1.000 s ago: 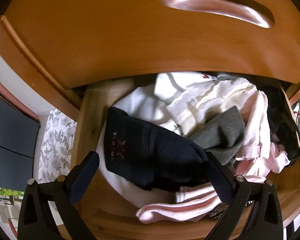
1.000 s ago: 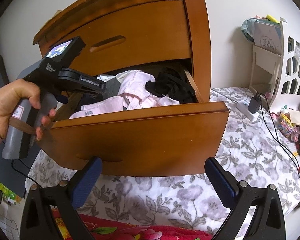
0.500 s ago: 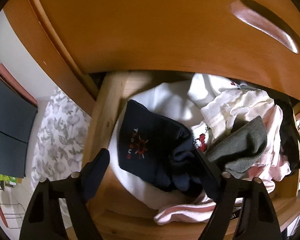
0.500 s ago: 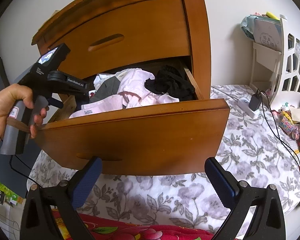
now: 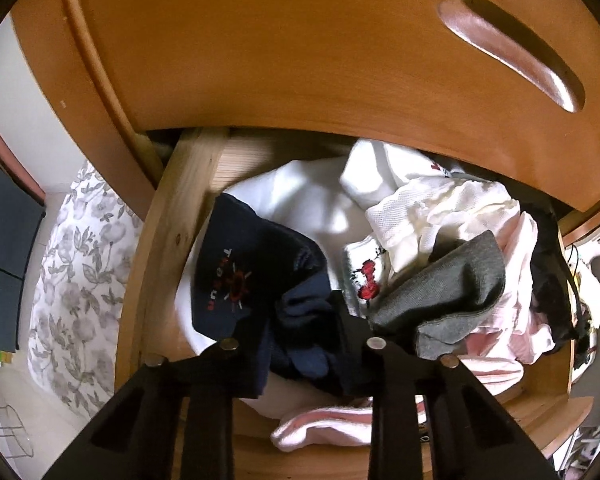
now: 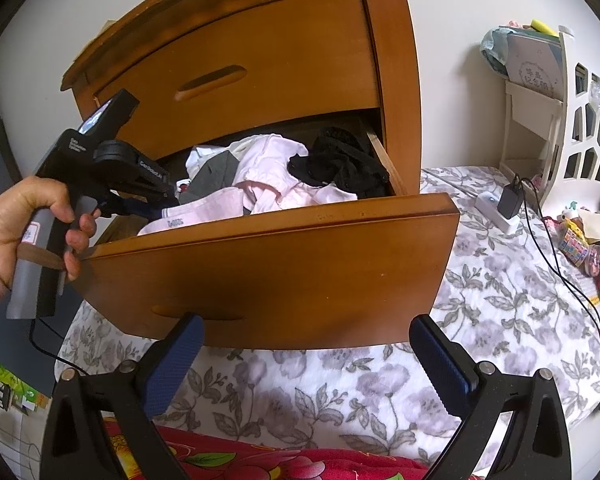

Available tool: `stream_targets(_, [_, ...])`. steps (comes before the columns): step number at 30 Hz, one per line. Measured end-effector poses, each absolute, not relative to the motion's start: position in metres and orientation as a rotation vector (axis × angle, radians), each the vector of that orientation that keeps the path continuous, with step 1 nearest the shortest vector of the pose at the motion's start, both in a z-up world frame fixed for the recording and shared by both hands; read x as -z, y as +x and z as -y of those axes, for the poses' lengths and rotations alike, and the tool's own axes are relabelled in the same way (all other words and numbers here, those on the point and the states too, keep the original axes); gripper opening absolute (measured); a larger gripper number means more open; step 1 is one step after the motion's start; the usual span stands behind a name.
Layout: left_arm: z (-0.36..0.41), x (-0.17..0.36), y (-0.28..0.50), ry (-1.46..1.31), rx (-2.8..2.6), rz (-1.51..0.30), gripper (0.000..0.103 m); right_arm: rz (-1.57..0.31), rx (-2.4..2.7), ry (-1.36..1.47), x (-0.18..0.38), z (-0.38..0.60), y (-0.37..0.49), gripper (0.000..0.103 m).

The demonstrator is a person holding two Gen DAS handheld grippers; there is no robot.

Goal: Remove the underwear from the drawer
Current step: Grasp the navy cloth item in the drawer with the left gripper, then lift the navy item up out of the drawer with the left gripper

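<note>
So the drawer [image 6: 268,280] is already pulled out and my left gripper [image 5: 300,344] is down in the clothes pile, jaws just closing and now pinching a bunch of the navy underwear [image 5: 252,276] at the drawer's left end. Nothing's lifted out yet, it's all sitting in the drawer, so the pull-out is what's left. My right gripper [image 6: 304,364] hangs in front of the drawer, jaws wide apart and empty.

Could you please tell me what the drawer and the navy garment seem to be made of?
Drawer: apparently wood with a smooth, slightly glossy orange-brown finish; faint grain shows. Navy garment: soft knit fabric, probably cotton, matte, creased, with printed lettering.
</note>
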State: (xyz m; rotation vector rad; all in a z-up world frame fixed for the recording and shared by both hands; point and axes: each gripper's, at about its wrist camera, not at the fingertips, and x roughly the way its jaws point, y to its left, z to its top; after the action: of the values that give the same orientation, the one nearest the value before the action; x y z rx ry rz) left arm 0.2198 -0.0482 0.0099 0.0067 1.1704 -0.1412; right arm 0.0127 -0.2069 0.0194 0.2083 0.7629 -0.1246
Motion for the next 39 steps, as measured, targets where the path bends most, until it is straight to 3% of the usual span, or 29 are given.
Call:
stream_targets(12, [0.004,-0.027,0.201,-0.080,0.106,-1.070,0.014,-0.766,0.137,0.197,-0.020,0.206,0.012,0.103])
stream_targets(39, [-0.078,-0.078,0.136,-0.218,0.157,-0.845,0.011,-0.800,0.197,0.101,-0.018,0.192,0.012,0.103])
